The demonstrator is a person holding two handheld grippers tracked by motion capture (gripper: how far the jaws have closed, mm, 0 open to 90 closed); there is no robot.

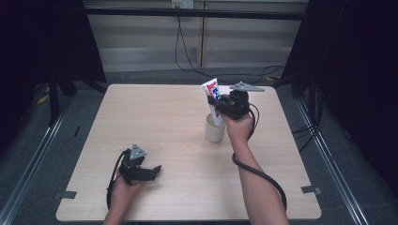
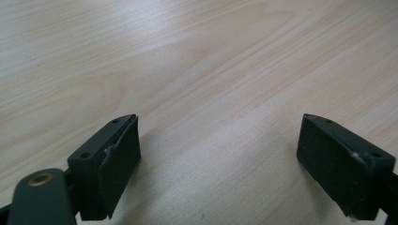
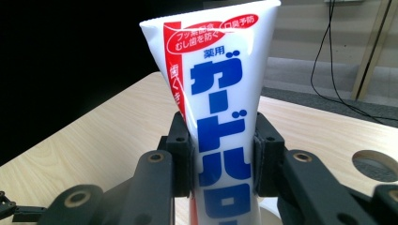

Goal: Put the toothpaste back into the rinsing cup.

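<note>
Toothpaste tube [image 3: 220,131], white w/ red and blue print, stands near upright, crimped flat end up, lower end down in the mouth of a cream cup [image 1: 215,132]. Right gripper [image 1: 224,105] has its 2 fingers [image 3: 180,154] closed on the tube's mid-body, 1 pad pressed on each side; in the right gripper view the tube fills the gap between them and its sides look slightly pinched. Cup sits on the wooden surface [image 1: 155,117] right of centre, just left of the person's right hand [image 1: 240,127], not toppled.

Progress, as a judgement: pickup and carry look done, tube is being stood in the cup. Whether its cap end already rests on the cup's bottom I can't tell — the rim hides it in the high view, and the right gripper view cuts off just above the rim. Left to do: lower it fully if needed, let go, pull the hand clear w/o tipping the cup, then check the tube leans on the rim.

Left gripper [image 1: 149,172] lies low near the surface's front left, well apart from the cup. Its fingers [image 2: 105,168] stand wide apart w/ bare wood between them, holding nothing.
</note>
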